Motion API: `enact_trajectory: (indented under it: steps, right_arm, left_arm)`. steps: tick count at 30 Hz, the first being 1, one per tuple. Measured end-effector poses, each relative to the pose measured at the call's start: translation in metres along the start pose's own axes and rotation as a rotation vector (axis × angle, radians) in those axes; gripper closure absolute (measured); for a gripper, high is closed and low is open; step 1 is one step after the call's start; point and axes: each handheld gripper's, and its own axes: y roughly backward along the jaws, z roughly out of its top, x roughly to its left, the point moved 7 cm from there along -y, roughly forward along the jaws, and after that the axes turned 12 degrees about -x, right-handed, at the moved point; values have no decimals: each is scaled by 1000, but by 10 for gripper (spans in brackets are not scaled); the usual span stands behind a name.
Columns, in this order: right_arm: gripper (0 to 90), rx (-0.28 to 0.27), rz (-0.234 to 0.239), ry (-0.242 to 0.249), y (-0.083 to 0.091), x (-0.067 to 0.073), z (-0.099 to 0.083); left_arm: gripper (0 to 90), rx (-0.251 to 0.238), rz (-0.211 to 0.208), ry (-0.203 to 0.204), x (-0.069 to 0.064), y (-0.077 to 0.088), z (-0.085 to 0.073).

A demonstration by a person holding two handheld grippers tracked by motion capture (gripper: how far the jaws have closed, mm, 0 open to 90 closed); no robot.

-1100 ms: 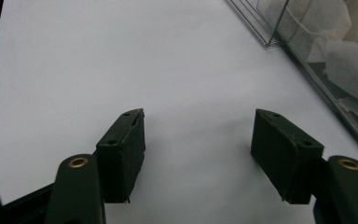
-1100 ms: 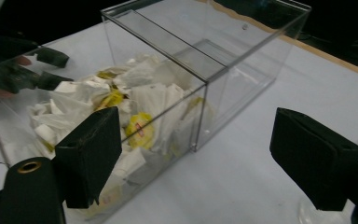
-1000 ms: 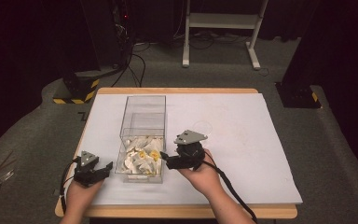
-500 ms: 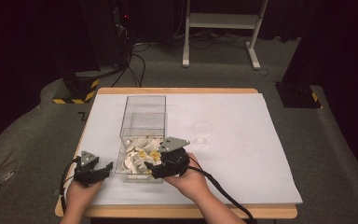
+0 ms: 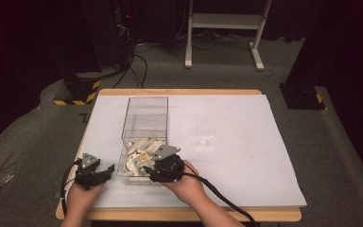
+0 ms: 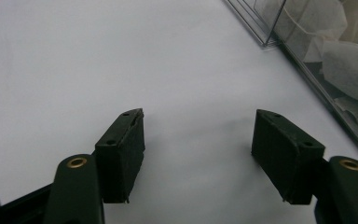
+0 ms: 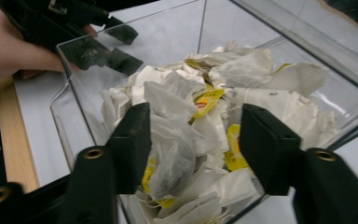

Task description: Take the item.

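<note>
Right claw (image 7: 193,144) down inside the near end of the clear box (image 5: 144,111), jaws half wide and just now closing, a pile of tea bags (image 7: 200,121) between them; pads not yet pressing on any bag, as far as can be told; in the high view, right claw (image 5: 158,166) tilted forward over the near wall, hand behind it at the tabletop's near edge, cable trailing to the lower right.

Left claw (image 6: 198,140) open, nothing between the jaws but white sheet; resting low on the tabletop (image 5: 246,113) just beside the box's left wall, apart from it; seen from above, left claw (image 5: 93,171) near the front left corner.

Far half of the box bare; small clear glass (image 5: 204,135) standing right of the box, well apart; wide open sheet beyond it.
</note>
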Motion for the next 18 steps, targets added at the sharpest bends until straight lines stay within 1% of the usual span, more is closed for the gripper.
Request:
enact_trajectory:
  steps: [1, 4, 10, 11, 12, 13, 17, 18]
  right_arm:
    - [537, 11, 6, 6, -1, 2, -1]
    - [595, 23, 11, 6, -3, 4, -3]
    - [661, 55, 23, 11, -5, 5, -7]
    - [673, 61, 22, 19, -5, 5, -8]
    - [673, 61, 22, 19, -5, 5, -8]
    - [706, 72, 30, 18, -6, 6, -10]
    - [760, 89, 35, 12, -6, 6, -11]
    - [760, 89, 35, 12, -6, 6, -11]
  left_arm:
    - [346, 0, 0, -1, 0, 0, 0]
    - [346, -1, -2, -1, 0, 0, 0]
    - [343, 1, -5, 0, 0, 0, 0]
    - [343, 1, -5, 0, 0, 0, 0]
    - [342, 1, -5, 0, 0, 0, 0]
    - [342, 0, -6, 1, 0, 0, 0]
    - [342, 1, -4, -3, 0, 0, 0]
    - [341, 1, -4, -3, 0, 0, 0]
